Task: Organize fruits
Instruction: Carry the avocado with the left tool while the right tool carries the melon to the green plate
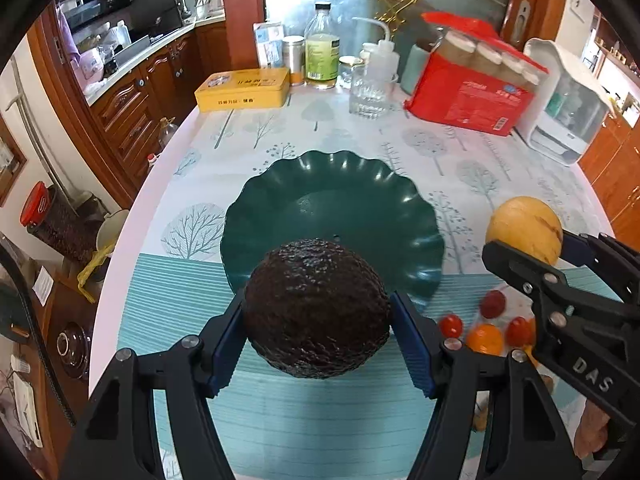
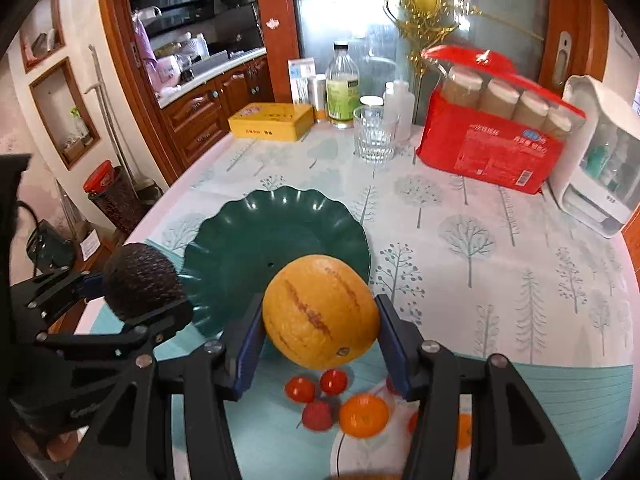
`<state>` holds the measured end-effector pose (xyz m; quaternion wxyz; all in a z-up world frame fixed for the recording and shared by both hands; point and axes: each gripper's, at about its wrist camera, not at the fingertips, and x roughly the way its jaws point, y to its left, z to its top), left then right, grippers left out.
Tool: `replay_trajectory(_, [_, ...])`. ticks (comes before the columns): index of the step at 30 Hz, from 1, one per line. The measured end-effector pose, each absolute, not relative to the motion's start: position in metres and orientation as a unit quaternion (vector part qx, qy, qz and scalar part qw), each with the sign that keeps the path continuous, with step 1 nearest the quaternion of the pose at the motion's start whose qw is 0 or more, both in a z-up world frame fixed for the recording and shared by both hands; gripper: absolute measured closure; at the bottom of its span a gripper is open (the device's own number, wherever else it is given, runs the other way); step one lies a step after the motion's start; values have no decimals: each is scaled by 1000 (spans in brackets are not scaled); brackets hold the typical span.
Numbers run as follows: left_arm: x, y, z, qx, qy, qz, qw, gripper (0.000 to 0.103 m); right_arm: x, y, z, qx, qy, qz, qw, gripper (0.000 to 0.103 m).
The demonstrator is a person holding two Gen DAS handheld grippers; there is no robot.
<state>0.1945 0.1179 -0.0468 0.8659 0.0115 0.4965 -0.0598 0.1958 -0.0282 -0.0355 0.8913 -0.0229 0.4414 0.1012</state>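
The left gripper (image 1: 318,320) jaws are squeezing the avocado (image 1: 316,308), the right gripper (image 2: 320,338) jaws the yellow melon (image 2: 320,310) (green plate (image 2: 240,236) just ahead, small fruits (image 2: 336,400) underneath).

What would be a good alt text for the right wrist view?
The right gripper holds a yellow melon above the near edge of an empty green plate. Left of it, the left gripper holds a dark avocado.

Between your left gripper's (image 1: 318,316) jaws sits the dark bumpy avocado (image 1: 318,312); the green scalloped plastic plate (image 1: 332,208) lies just ahead. Between your right gripper's (image 2: 320,332) jaws sits the yellow striped melon (image 2: 320,312); small red tomatoes (image 2: 300,389) lie beneath.
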Motion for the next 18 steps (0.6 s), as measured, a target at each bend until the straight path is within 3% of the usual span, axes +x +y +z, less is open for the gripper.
replay_trajectory(18, [249,126,-121,-8,543,-29,839,35,259,-6,-103,-61,488,83,867,50])
